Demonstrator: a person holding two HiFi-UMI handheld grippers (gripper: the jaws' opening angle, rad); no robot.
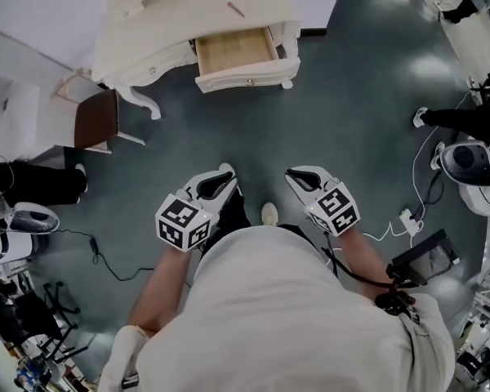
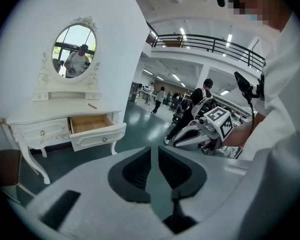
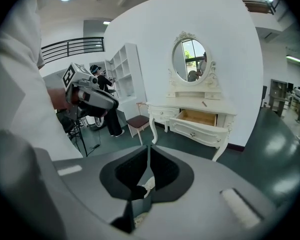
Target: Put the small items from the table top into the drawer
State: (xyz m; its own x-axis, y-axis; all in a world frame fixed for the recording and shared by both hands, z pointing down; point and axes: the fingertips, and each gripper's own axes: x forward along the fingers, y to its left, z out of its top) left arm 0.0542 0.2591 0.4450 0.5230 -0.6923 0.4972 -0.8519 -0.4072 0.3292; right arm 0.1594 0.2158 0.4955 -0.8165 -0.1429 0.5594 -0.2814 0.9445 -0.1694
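Observation:
A white dressing table (image 1: 147,23) stands far ahead across the floor, its wooden drawer (image 1: 235,50) pulled out and showing nothing inside. One small pinkish stick (image 1: 235,9) lies on the table top, also seen as the stick (image 2: 92,105) and the stick (image 3: 204,104). I hold both grippers at waist height over the floor, well short of the table. My left gripper (image 1: 225,175) (image 2: 154,154) has a narrow gap between its pads and holds nothing. My right gripper (image 1: 296,175) (image 3: 149,156) has its pads almost together, also with nothing in it.
A brown stool (image 1: 96,118) stands left of the table. Cables (image 1: 106,260) and a power strip (image 1: 409,219) lie on the dark floor on both sides. A round robot base (image 1: 469,163) is at the right. Other people stand further off. An oval mirror (image 2: 74,44) tops the table.

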